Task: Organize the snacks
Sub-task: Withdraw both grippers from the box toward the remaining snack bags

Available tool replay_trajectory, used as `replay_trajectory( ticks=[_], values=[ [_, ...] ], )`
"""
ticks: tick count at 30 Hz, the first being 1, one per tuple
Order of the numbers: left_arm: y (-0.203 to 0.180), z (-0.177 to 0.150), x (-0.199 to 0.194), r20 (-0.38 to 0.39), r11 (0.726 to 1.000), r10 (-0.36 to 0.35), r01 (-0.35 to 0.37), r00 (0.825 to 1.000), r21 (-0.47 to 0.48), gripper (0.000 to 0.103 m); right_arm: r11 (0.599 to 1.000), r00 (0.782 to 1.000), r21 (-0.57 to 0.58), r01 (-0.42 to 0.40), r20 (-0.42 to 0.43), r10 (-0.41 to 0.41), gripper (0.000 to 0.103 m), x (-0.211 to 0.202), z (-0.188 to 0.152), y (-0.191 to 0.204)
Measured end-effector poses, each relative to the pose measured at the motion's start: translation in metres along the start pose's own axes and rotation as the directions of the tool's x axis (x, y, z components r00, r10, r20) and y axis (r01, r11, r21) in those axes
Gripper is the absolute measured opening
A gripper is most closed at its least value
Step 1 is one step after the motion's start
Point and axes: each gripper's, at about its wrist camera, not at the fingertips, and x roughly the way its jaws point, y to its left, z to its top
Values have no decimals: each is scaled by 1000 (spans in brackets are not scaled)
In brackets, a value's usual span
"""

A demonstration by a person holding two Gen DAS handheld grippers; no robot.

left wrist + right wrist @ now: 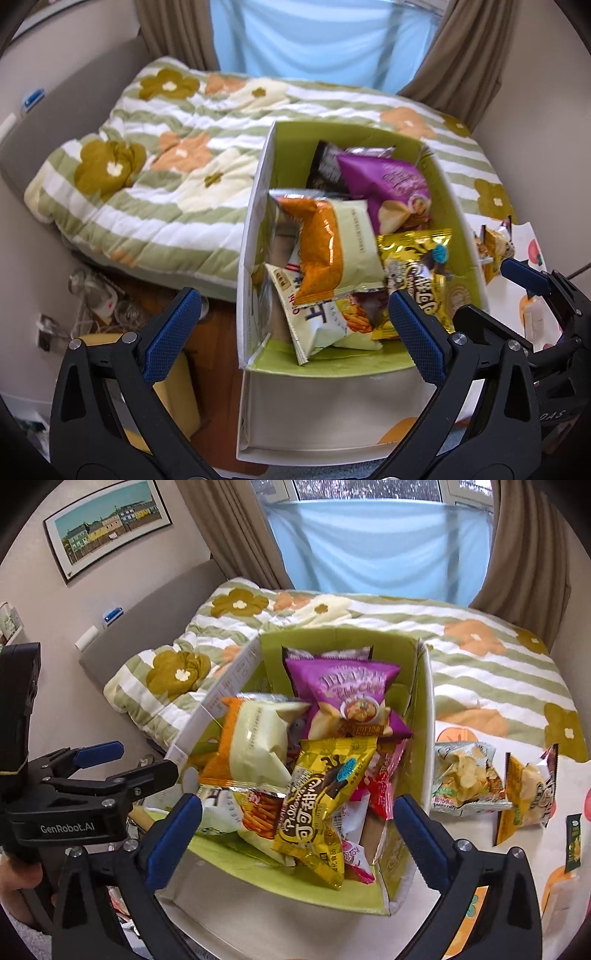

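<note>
A green-lined cardboard box (461, 206) (424, 716) holds several snack bags: a purple chip bag (391, 184) (351, 698), an orange-and-cream bag (332, 247) (251, 746) and a yellow chocolate bag (417, 269) (317, 797). My left gripper (291, 317) is open and empty above the box's near left part. My right gripper (295, 823) is open and empty above the box's near edge. The left gripper also shows in the right wrist view (122, 760), left of the box. Loose chip bags (465, 775) (528, 794) lie on the table right of the box.
A bed with a flowered green-striped quilt (166, 173) (480, 653) lies behind the box. The table has a fruit-print cloth (535, 856). A small green packet (574, 842) lies at its right edge. Cables and a yellow object (96, 306) sit on the floor at the left.
</note>
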Motion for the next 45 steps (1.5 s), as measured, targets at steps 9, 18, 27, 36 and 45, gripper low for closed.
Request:
replay_trajectory(
  ticks=[9, 18, 27, 36, 45],
  values=[
    [-23, 6, -33, 89, 993, -95, 88, 991, 80, 101, 998, 994, -8, 55, 98, -54, 103, -45, -5, 13],
    [-94, 11, -42, 109, 964, -200, 176, 974, 198, 101, 982, 968, 77, 172, 171, -183, 103, -98, -19, -32],
    [-214, 15, -19, 65, 935, -245, 218, 967, 278, 101, 946, 939, 153, 285, 152, -308, 103, -148, -39, -136],
    [-341, 9, 29, 11, 900, -219, 197, 976, 388, 101, 937, 943, 177, 300, 91, -319, 103, -176, -58, -249],
    [-420, -16, 86, 33, 766, -49, 16, 998, 643, 101, 955, 963, 125, 268, 11, -271, 103, -158, -73, -322]
  ],
)
